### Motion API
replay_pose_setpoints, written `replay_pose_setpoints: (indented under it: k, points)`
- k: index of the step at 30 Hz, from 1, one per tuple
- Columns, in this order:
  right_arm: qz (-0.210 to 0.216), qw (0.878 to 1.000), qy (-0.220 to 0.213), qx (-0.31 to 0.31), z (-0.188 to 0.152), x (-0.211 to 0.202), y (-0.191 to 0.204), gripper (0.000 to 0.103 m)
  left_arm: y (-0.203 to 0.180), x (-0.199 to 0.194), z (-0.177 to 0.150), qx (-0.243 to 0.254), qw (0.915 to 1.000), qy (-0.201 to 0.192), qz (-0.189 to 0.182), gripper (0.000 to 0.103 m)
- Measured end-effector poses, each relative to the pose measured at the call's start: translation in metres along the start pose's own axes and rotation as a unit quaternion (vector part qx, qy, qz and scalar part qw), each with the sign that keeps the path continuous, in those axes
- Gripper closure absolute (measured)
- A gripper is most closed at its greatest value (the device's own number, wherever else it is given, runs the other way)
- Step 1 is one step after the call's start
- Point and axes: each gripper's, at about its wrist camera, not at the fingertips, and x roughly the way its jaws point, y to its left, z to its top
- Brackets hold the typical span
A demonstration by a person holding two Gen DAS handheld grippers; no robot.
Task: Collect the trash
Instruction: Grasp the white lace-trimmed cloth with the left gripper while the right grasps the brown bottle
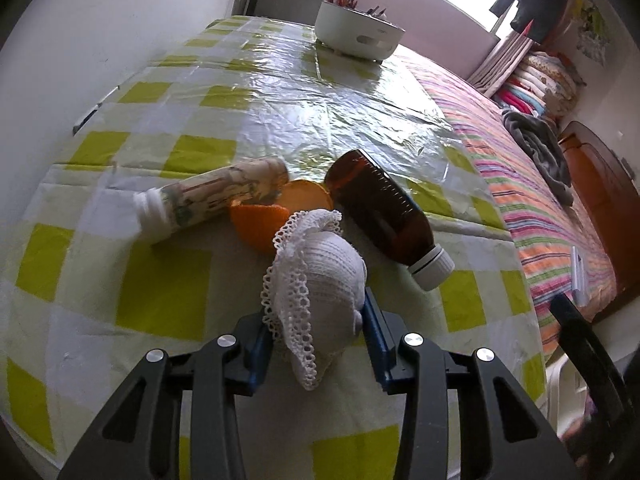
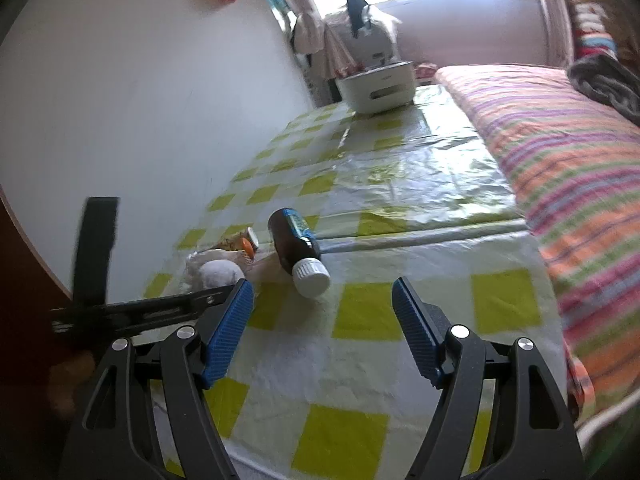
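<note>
My left gripper (image 1: pixel 318 316) is shut on a white lace-trimmed sock (image 1: pixel 316 272), held just above the checked tablecloth (image 1: pixel 160 292). Beyond it lie an orange peel (image 1: pixel 276 212), a printed white bottle (image 1: pixel 212 200) on its side, and a brown bottle (image 1: pixel 384 216) with a white cap. My right gripper (image 2: pixel 322 312) is open and empty over the near table, short of the brown bottle (image 2: pixel 296 246). The sock (image 2: pixel 218 274) and left gripper's body (image 2: pixel 140 308) show at its left.
A white bin (image 1: pixel 356 32) with items inside stands at the far end of the table; it also shows in the right wrist view (image 2: pixel 376 84). A striped bedspread (image 1: pixel 540 208) lies to the right. A white wall (image 1: pixel 80 40) runs along the left.
</note>
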Motion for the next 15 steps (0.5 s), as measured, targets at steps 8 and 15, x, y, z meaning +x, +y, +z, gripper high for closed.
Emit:
replay_pose_setpoints:
  k: [8,15]
  points:
    - [-0.003,0.998,0.028,-0.053,0.021,0.043,0.023,0.032,0.013,-0.016,-0.009,0.012,0.9999,-0.003,-0.005,0.064]
    - [-0.02,0.994,0.061,-0.087,0.025,0.081,0.032,0.032,0.021,-0.028,-0.021,0.025,0.9997,-0.003,0.0,0.064]
